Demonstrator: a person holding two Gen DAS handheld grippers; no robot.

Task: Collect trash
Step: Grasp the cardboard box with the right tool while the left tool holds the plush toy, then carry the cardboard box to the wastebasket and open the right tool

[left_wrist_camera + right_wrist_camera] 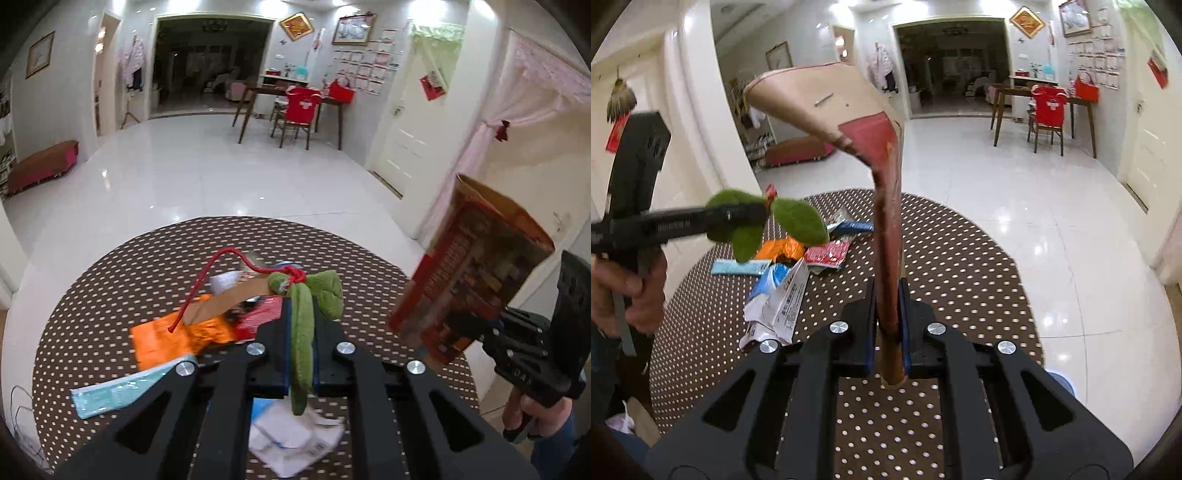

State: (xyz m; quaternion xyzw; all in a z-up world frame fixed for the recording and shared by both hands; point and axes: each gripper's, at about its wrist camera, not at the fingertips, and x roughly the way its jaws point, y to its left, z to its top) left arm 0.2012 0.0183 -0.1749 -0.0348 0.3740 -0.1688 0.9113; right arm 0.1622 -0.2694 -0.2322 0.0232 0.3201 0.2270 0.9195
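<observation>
Left claw: jaws closed on a green felt leaf ornament with a red cord knotted at its top. The ornament is held above the table, clear of the surface.

Right claw: jaws closed on the edge of a red paper bag, which is lifted off the table with its brown interior showing.

Below the left claw lies crumpled white packaging. Beyond it, on the brown polka-dot cloth, lie a teal wrapper, an orange foil wrapper and a red wrapper, grouped near the table centre and overlapping.

Past the table: white tiled floor, then a wooden dining table with a red-covered chair.
</observation>
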